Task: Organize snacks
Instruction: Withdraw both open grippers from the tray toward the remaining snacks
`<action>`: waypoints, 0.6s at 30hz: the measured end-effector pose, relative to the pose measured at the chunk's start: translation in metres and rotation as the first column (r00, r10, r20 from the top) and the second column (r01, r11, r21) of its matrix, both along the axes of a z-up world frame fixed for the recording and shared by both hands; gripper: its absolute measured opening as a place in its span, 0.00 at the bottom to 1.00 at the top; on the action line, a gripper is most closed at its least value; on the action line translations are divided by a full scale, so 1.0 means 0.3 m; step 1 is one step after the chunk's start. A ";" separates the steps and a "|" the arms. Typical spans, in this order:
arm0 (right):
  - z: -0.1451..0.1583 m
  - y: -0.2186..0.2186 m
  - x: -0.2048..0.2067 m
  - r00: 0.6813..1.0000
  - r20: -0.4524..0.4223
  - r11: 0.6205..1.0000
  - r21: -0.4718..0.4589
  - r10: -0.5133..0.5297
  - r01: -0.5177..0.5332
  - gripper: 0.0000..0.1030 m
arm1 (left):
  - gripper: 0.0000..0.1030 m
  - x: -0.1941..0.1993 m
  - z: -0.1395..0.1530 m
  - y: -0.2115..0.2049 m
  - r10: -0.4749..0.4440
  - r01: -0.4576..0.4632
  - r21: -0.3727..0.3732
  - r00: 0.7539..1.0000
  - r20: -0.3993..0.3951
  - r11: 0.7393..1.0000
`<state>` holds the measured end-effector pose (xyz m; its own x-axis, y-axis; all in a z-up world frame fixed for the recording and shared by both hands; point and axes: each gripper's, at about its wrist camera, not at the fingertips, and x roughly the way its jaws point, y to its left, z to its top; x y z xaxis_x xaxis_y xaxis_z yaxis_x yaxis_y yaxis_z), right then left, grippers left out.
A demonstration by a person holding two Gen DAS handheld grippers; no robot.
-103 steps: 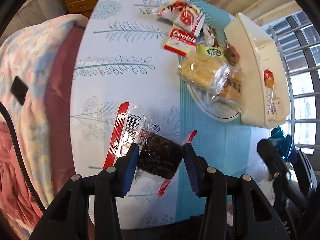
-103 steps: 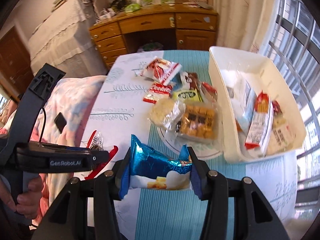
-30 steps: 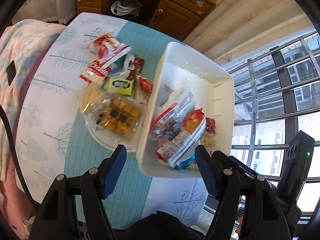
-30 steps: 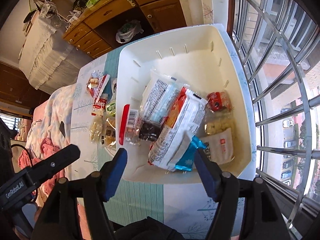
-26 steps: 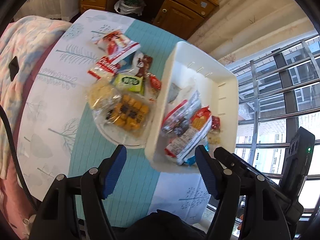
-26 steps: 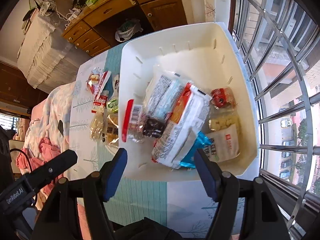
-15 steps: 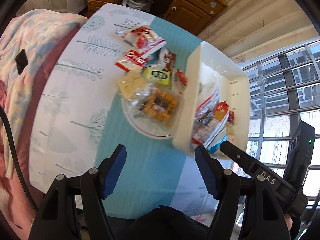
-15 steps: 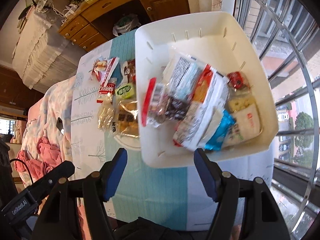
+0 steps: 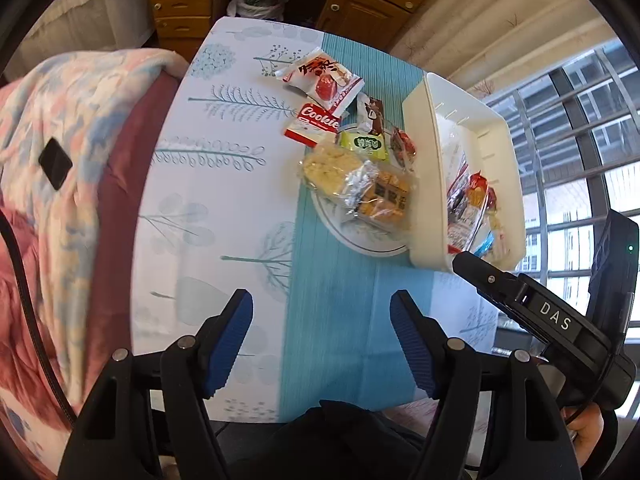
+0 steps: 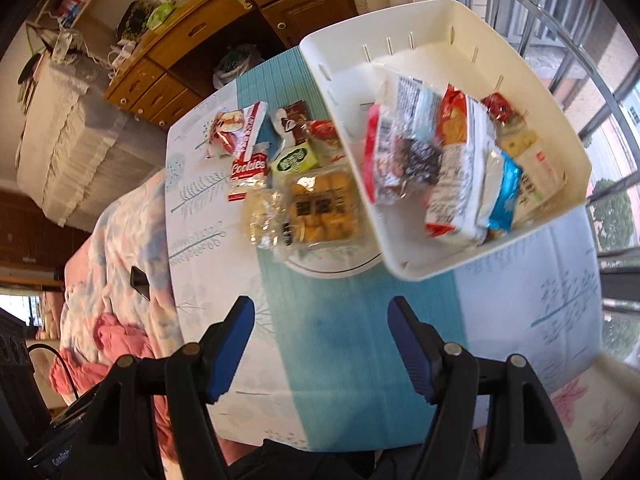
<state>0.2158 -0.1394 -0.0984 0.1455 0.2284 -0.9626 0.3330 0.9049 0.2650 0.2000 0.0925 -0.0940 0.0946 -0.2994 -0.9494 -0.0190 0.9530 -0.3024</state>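
Note:
A white bin (image 9: 424, 168) (image 10: 404, 264) stands on the table's right side with several snack packs inside, among them a dark brownie pack (image 10: 416, 160) and a blue pack (image 10: 502, 196). Left of it, loose snacks lie on and around a plate (image 9: 360, 236) (image 10: 332, 268): a red Cookies pack (image 9: 316, 124) (image 10: 248, 168), a green pack (image 9: 364, 144) (image 10: 294, 162), and clear-wrapped pastries (image 9: 384, 196) (image 10: 320, 208). My left gripper (image 9: 322, 338) is open and empty above the table's near side. My right gripper (image 10: 322, 338) is open and empty, also back from the bin.
A pink and blue blanket (image 9: 52, 168) with a black phone (image 9: 55, 163) lies left of the table. A wooden desk with drawers (image 10: 200, 40) stands beyond the table. A barred window (image 9: 580, 160) is on the right. The right gripper's body (image 9: 544, 320) shows at the left view's right.
Both grippers released their snacks into the bin and pulled back from above it toward the table's near side, staying open. The views swung left over the table.

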 end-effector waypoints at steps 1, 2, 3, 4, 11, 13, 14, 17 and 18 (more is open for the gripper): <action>-0.001 0.011 -0.006 1.000 0.002 1.000 0.002 -0.008 0.008 0.68 | 0.68 0.001 0.002 0.010 -0.010 0.010 0.002 1.000 0.002 1.000; -0.003 0.024 -0.015 1.000 0.005 1.000 0.003 -0.020 0.020 0.68 | 0.68 0.004 0.006 0.026 -0.028 0.028 0.005 1.000 0.007 1.000; -0.005 0.036 -0.024 0.999 0.009 0.999 0.004 -0.033 0.033 0.68 | 0.68 0.006 0.009 0.036 -0.043 0.043 0.009 0.999 0.013 0.999; -0.006 0.049 -0.031 0.999 0.013 0.999 0.006 -0.046 0.046 0.68 | 0.68 0.010 0.013 0.043 -0.058 0.058 0.015 0.998 0.018 0.998; -0.023 0.112 -0.070 0.993 0.032 0.993 0.006 -0.115 0.115 0.68 | 0.72 0.047 0.017 0.095 -0.121 0.119 0.046 0.992 0.038 0.992; -0.031 0.121 -0.078 0.992 0.034 0.992 0.001 -0.125 0.125 0.68 | 0.72 0.068 0.012 0.104 -0.123 0.121 0.050 0.992 0.039 0.991; -0.037 0.123 -0.081 0.991 0.036 0.991 0.004 -0.131 0.131 0.68 | 0.72 0.082 0.008 0.107 -0.120 0.118 0.051 0.992 0.038 0.992; -0.056 0.119 -0.083 0.991 0.032 0.992 -0.007 -0.128 0.128 0.68 | 0.72 0.123 -0.001 0.110 -0.109 0.107 0.059 0.993 0.039 0.992; -0.064 0.117 -0.082 0.992 0.029 0.992 -0.010 -0.126 0.127 0.68 | 0.73 0.138 -0.004 0.109 -0.105 0.103 0.063 0.994 0.041 0.993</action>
